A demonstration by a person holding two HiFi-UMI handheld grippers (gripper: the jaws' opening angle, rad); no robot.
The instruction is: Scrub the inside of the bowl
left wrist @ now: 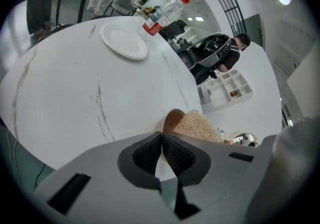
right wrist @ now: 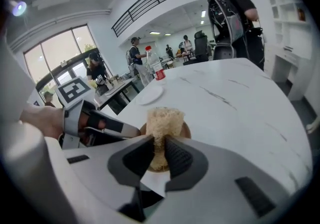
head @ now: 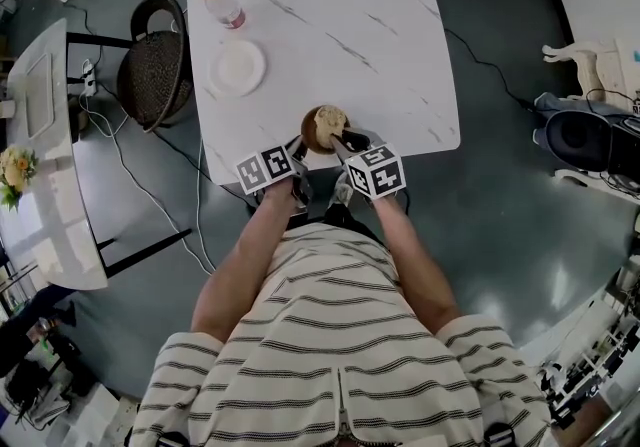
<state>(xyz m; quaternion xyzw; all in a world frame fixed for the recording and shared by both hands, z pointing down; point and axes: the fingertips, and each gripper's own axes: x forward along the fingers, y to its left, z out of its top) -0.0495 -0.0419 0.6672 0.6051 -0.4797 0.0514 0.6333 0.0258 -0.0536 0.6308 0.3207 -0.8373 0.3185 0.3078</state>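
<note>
Sitting at the near edge of the white counter point(head: 330, 25), the brown bowl point(head: 312, 135) contains a pale fibrous scrubber point(head: 330, 119). The left claw point(left wrist: 161, 140) is pinched on the bowl's left rim, its pads nearly meeting. The right claw point(right wrist: 159, 150) clamps narrowly on the scrubber's lower part, which stands upright inside the bowl. A plate point(head: 238, 67) and a bottle point(head: 222, 3) stand farther back.
</note>
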